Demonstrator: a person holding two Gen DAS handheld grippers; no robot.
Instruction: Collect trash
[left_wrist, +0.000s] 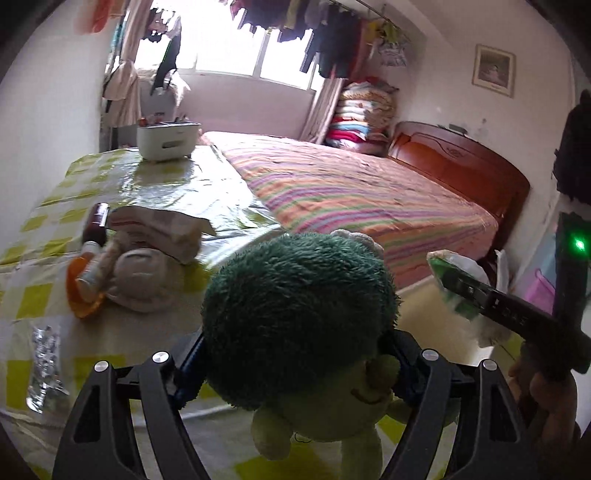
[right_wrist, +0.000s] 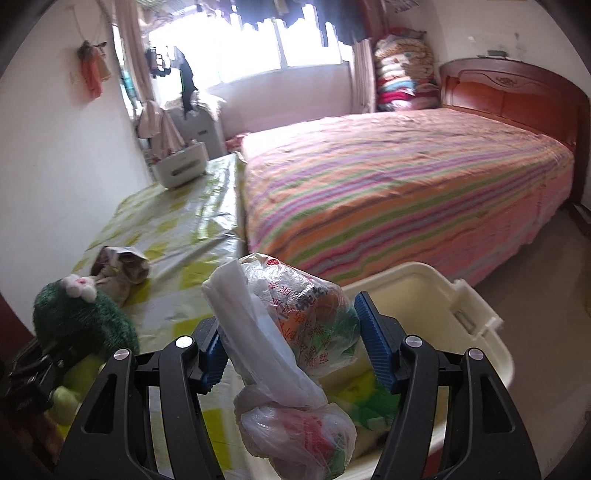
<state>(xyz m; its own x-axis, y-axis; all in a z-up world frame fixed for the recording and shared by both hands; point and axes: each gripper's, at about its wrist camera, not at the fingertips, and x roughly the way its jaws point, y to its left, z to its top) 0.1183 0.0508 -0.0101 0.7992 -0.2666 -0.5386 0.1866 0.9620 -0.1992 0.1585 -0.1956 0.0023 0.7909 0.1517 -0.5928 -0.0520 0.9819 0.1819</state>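
Both wrist cameras are looking forward and slightly down along their fingers, close over the tabletop (left_wrist: 155, 184), both facing the bed (right_wrist: 406, 177) and the window (left_wrist: 229, 37).

Home bedroom: striped bed (right_wrist: 399, 184), hanging laundry (left_wrist: 332, 40).
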